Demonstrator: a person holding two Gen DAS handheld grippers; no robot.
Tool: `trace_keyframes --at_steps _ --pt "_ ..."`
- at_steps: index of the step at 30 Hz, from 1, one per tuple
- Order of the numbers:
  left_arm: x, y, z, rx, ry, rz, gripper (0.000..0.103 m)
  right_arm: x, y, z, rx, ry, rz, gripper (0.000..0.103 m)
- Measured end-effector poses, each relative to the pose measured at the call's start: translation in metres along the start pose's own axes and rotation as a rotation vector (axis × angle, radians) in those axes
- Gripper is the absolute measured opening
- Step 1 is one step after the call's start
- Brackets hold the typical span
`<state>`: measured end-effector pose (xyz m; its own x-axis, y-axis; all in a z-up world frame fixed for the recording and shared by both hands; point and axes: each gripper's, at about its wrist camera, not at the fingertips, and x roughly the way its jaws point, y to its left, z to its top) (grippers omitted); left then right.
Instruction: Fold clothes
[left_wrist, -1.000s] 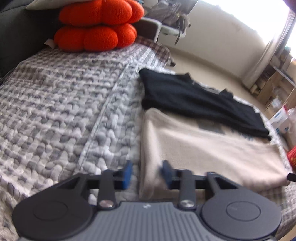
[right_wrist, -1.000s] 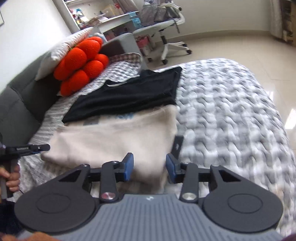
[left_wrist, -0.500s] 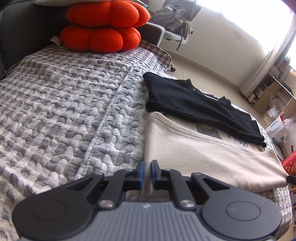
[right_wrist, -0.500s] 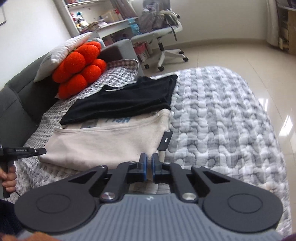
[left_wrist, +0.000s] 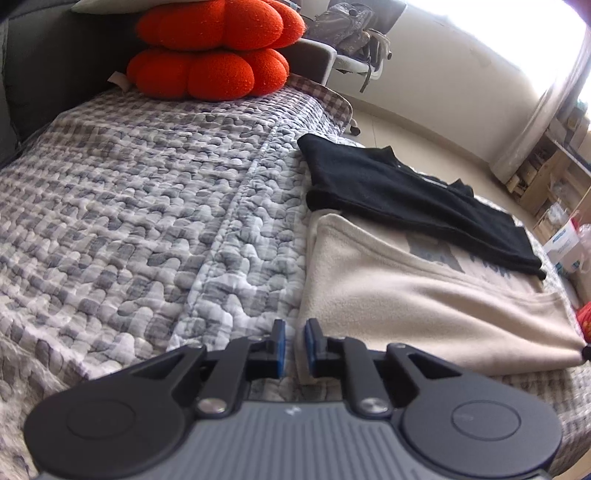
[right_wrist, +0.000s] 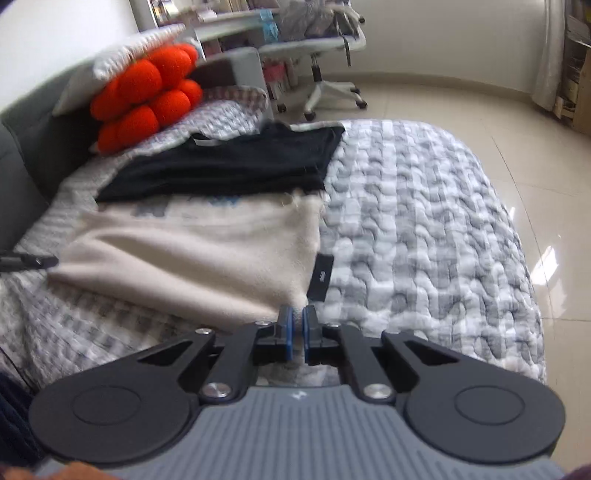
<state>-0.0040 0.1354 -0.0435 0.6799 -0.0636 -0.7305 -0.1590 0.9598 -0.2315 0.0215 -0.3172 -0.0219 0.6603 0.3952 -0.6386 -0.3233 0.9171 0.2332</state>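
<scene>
A folded beige garment (left_wrist: 406, 295) (right_wrist: 207, 251) lies on the grey quilted bed (left_wrist: 129, 203), with a folded black garment (left_wrist: 406, 195) (right_wrist: 240, 162) just beyond it. My left gripper (left_wrist: 294, 332) sits at the beige garment's near left corner. Its jaws are opening slightly, and the cloth edge still sits between the pads. My right gripper (right_wrist: 298, 321) is shut at the near right corner, with a sliver of beige cloth between its pads. A black label (right_wrist: 322, 273) sticks out beside that corner.
Red round cushions (left_wrist: 210, 55) (right_wrist: 147, 96) and a pale pillow are stacked at the head against a dark sofa back. An office chair (right_wrist: 325, 55) and shelves stand on the tiled floor beyond the bed. Boxes (left_wrist: 565, 243) sit off the bed's far side.
Both grippers stood wide at the beige garment's near corners a second ago and closed on them. The left one's gap has since widened a little. Neither hand has shifted much.
</scene>
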Motion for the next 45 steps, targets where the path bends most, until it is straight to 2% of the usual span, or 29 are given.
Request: trace_keyframes --at_steps 2,4,7,8,10,11,12,14,16,17,19,24,32,38,41,42,45 --pt "0.002 0.005 0.002 -0.024 0.010 -0.008 0.019 -0.013 -0.002 0.005 0.009 -0.048 0.039 0.006" --pt "0.007 0.008 0.003 -0.043 0.027 -0.006 0.024 -0.010 -0.003 0.004 0.001 -0.027 0.028 0.007" --pt "0.008 0.007 0.003 -0.047 0.027 -0.003 0.027 0.018 0.000 -0.007 -0.055 0.092 -0.035 0.007" --pt "0.007 0.006 0.003 -0.049 0.026 -0.002 0.029 0.021 0.003 -0.010 -0.078 0.103 -0.039 0.008" --pt "0.006 0.010 0.004 -0.068 0.027 -0.006 0.033 0.016 0.007 -0.009 -0.112 0.075 -0.035 0.009" --pt "0.005 0.012 0.004 -0.081 0.027 -0.013 0.036 0.012 0.008 -0.008 -0.118 0.055 -0.027 0.013" --pt "0.005 0.015 0.005 -0.095 0.026 -0.019 0.039 0.009 0.006 -0.006 -0.108 0.041 -0.023 0.018" --pt "0.003 0.019 0.007 -0.119 0.022 -0.025 0.047 0.007 -0.001 -0.003 -0.081 0.021 -0.028 0.019" --pt "0.001 0.021 0.009 -0.131 0.009 -0.004 0.054 0.007 -0.008 0.000 -0.047 0.009 -0.050 0.025" --pt "-0.001 0.023 0.010 -0.134 -0.003 0.021 0.054 0.007 -0.011 0.001 -0.028 0.002 -0.063 0.031" --pt "-0.004 0.027 0.013 -0.144 -0.029 0.072 0.054 0.008 -0.016 0.003 -0.001 -0.009 -0.082 0.033" --pt "-0.010 0.033 0.018 -0.174 -0.059 0.038 0.056 0.014 -0.021 0.008 0.027 -0.008 -0.126 0.033" --pt "0.000 0.010 0.021 -0.077 -0.060 0.029 0.059 0.030 -0.017 0.016 0.028 0.003 -0.112 0.033" --pt "0.019 -0.008 0.027 -0.012 -0.042 0.045 0.059 0.044 -0.011 0.034 0.015 -0.023 -0.053 0.033" --pt "0.029 -0.017 0.025 0.025 -0.018 0.054 0.059 0.060 -0.007 0.038 -0.009 0.006 -0.044 0.030" --pt "0.031 -0.020 0.023 0.044 -0.017 0.072 0.058 0.065 -0.005 0.038 -0.014 0.017 -0.034 0.007" --pt "0.033 -0.025 0.021 0.083 -0.025 0.109 0.058 0.063 -0.001 0.038 -0.029 -0.034 -0.063 0.005"
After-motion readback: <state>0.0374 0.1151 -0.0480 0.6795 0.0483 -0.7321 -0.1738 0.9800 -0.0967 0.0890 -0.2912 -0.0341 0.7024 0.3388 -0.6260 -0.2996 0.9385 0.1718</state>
